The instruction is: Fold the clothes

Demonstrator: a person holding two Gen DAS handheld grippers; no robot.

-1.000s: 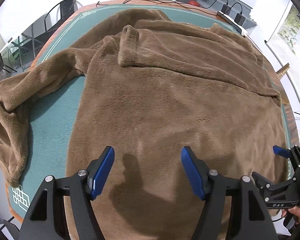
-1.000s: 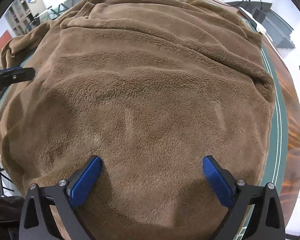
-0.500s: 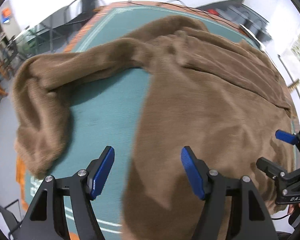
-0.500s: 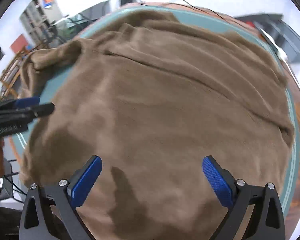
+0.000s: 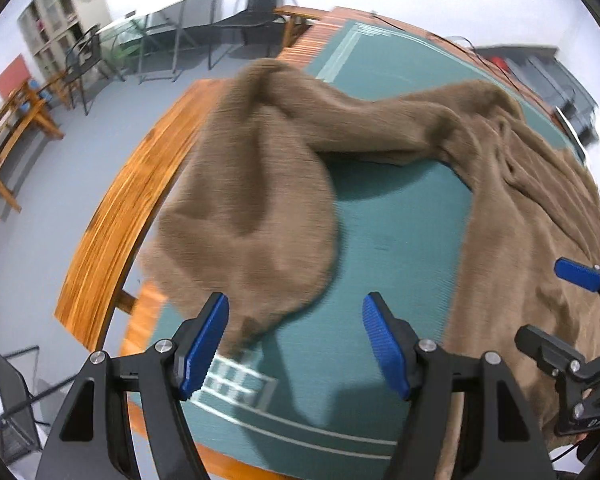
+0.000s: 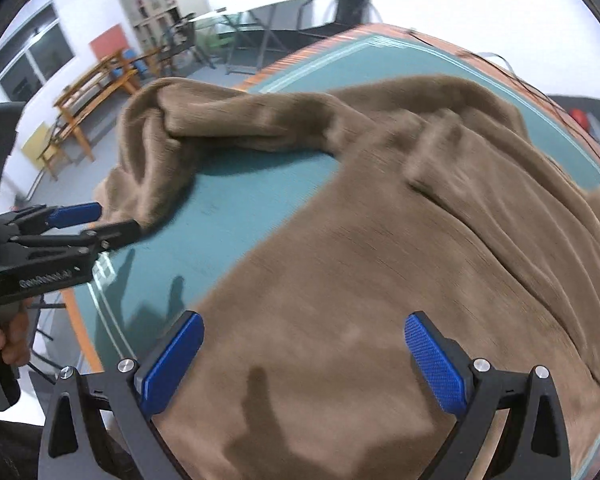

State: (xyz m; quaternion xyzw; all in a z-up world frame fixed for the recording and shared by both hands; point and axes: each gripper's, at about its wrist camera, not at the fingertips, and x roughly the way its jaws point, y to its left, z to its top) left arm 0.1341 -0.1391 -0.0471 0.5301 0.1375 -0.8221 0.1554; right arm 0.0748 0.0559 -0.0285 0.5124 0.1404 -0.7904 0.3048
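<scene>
While both hand-held tools hover over the worktop, the fold itself has not begun; the step in hand looks like an approach to the loose sleeve. Nearest in the left wrist view, the left tool (image 5: 295, 342), black-armed with blue ribbed pads, has just been opening its jaws, and they stand wide apart with nothing between them but green mat. Just ahead of its left pad lies the rounded end of the sleeve (image 5: 248, 216), touching or nearly touching the pad; motion blur makes it hard to tell which. At the right edge of that view the right tool (image 5: 580, 320) shows partly. In its own view the right tool (image 6: 304, 360) is also spread wide and empty, hanging above the body of the large brown fleece garment (image 6: 400, 248), which covers most of the green mat (image 5: 396, 240) on the wooden-edged worktop (image 5: 112, 236). A person's hand (image 6: 8, 340) grips the left tool's handle at the left edge.

Further off, the sleeve runs from the garment's shoulder out to the worktop's left edge, where it doubles back toward the camera. Beyond are chairs, shelving and a pale floor.

The next move likely calls for closing the left tool on the sleeve end and carrying it across onto the garment's body, with the right tool steadying or pinching near the shoulder.
</scene>
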